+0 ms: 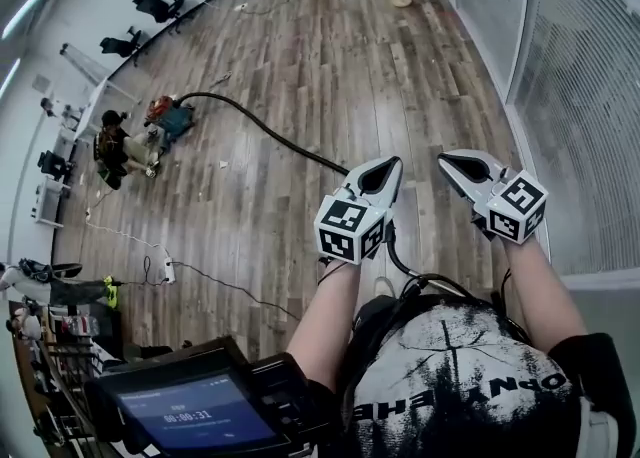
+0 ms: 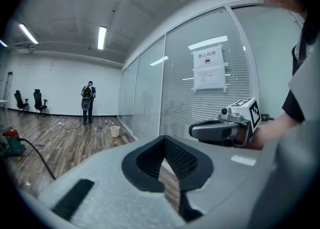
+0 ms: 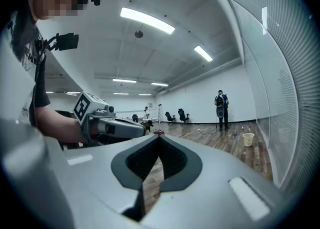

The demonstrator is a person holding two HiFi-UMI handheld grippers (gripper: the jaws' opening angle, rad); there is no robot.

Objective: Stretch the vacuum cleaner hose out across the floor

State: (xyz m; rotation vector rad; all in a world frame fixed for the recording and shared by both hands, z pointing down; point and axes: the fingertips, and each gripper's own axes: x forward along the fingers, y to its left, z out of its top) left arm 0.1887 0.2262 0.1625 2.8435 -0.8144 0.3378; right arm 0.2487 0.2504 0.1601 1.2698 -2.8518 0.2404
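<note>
1. Wood-plank floor (image 1: 300, 56), open office, with a glass partition along its right edge. The vacuum cleaner (image 1: 168, 118) sits near the floor's left edge, and a crouching person (image 1: 120, 146) is just beside it.
2. The hose (image 1: 270, 133) runs from the vacuum in a shallow curve toward the near edge, then goes out of sight behind the left gripper (image 1: 390, 166). I can't tell where its free end lies.
3. Left gripper: jaws clenched together with nothing between them. Right gripper (image 1: 452, 164): same, closed on nothing. Both are held up off the floor, clear of the hose.
4. Risk: the jaws must open before any grab. A shallow bite on a round hose would likely slip.
5. Risk: a hard pull could drag or tip the vacuum beside the crouching person.
6. Risk: sweeping the hose leftward could snag the power strip (image 1: 168, 271) and its cable near the left edge.
7. Risk: slack near the wearer's feet is a trip hazard.
</note>
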